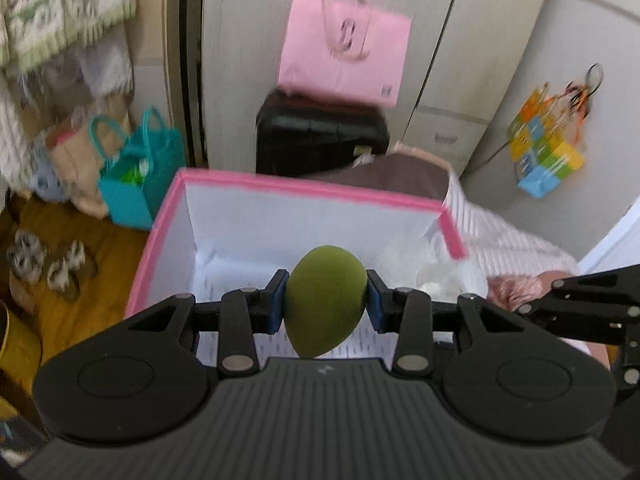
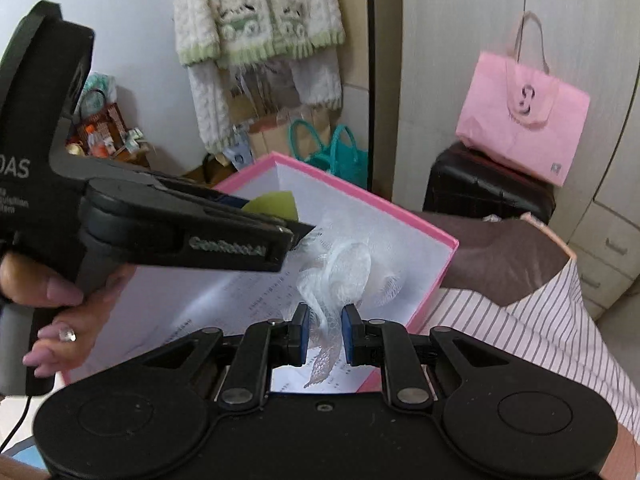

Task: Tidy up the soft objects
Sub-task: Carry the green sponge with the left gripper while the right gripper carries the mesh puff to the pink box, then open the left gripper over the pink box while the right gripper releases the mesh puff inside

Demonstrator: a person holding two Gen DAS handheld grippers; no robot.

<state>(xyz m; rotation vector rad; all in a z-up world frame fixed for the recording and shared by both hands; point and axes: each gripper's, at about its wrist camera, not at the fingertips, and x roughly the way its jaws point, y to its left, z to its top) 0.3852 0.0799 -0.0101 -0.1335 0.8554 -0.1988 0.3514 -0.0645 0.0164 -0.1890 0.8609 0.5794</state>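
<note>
My left gripper [image 1: 326, 300] is shut on a green egg-shaped sponge [image 1: 326, 276] and holds it over the open white box with a pink rim [image 1: 300, 186]. In the right wrist view the sponge [image 2: 276, 202] peeks out above the left tool's fingers [image 2: 256, 232], just inside the box's rim [image 2: 360, 192]. My right gripper [image 2: 325, 328] is shut on a strand of a white mesh bath puff [image 2: 348, 268], which hangs over the box's floor of printed paper. The puff [image 1: 440, 276] also shows at the box's right side in the left wrist view.
A pink tote [image 1: 344, 52] rests on a black suitcase [image 1: 320, 136] behind the box. A teal bag [image 1: 136, 176] stands to its left and a colourful bag [image 1: 548, 148] hangs at the right. Striped bedding [image 2: 540, 320] lies beside the box. A hand [image 2: 60, 292] grips the left tool.
</note>
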